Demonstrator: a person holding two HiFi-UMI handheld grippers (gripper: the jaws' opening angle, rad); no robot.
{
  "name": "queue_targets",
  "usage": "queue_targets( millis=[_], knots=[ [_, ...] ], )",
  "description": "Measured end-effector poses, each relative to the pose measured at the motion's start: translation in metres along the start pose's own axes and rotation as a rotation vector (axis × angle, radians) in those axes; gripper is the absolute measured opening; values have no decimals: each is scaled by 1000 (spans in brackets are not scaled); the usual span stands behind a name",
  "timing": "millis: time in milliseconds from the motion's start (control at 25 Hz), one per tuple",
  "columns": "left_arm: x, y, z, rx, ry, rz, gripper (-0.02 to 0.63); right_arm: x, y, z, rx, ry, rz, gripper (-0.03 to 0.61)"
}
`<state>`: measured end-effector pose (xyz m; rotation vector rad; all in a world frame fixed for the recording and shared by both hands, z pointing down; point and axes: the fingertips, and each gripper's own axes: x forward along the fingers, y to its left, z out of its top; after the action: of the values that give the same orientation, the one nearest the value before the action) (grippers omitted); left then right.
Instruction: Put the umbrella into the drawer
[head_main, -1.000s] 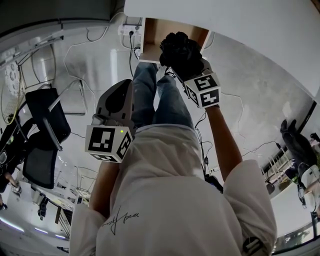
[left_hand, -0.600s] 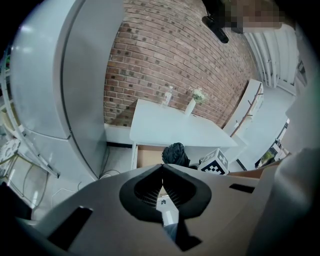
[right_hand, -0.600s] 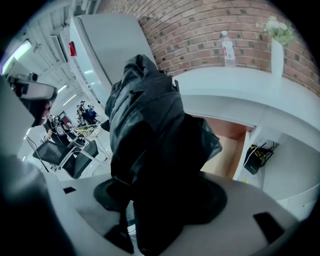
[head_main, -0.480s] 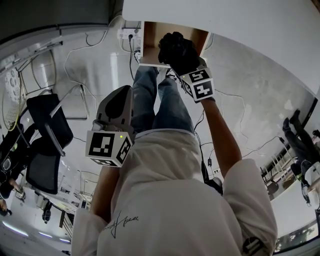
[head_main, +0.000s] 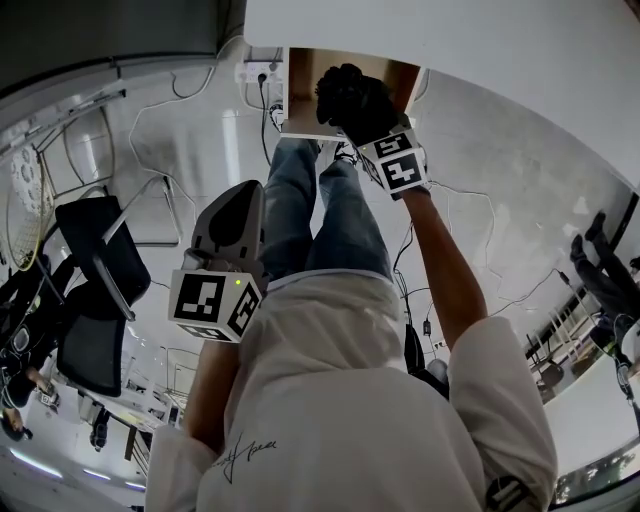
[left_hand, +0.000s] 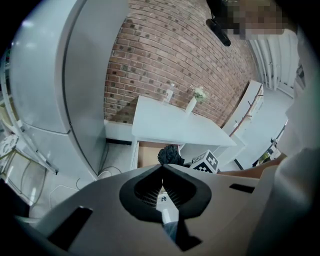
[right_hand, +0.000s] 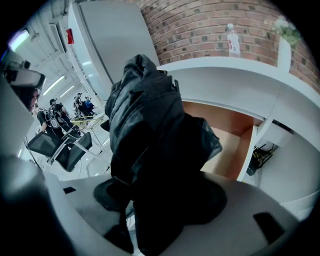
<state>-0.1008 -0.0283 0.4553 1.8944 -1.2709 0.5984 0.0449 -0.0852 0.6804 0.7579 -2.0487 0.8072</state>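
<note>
A folded black umbrella is clamped in my right gripper, which holds it over the open wooden drawer under the white desk. In the right gripper view the umbrella fills the middle, standing up between the jaws, with the drawer just behind it. My left gripper hangs back at the person's left side, jaws shut on nothing. From the left gripper view the jaws are closed and the drawer and umbrella lie ahead.
A person's legs in jeans stand before the drawer. Black office chairs are at the left. Cables and a power strip lie on the floor by the desk. A bottle and vase stand on the desk top.
My right gripper has carried the umbrella slightly further over the drawer. The left gripper has hardly moved.
</note>
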Motion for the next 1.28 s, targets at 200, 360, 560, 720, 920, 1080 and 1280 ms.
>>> queue_targets(
  millis=[200,360,560,720,920,1080,1280],
  knots=[
    [0,5,-9,-12,17,-4,18,16,-5,-4,-13,27,-4,288],
    [-1,9,-12,-11,24,-3,17,24,-4,-3,-17,50,3,287],
    [0,17,-11,-28,20,2,18,31,-3,-1,-12,89,19,288],
    [0,21,-12,-35,23,5,17,38,-3,-2,-7,125,32,288],
    [1,25,-13,-39,25,4,18,44,-2,-2,-8,151,46,288],
    [1,27,-13,-46,27,2,18,50,-2,-2,2,171,57,288],
    [3,32,-15,-55,33,3,18,64,-6,-4,22,205,69,291]
  ],
)
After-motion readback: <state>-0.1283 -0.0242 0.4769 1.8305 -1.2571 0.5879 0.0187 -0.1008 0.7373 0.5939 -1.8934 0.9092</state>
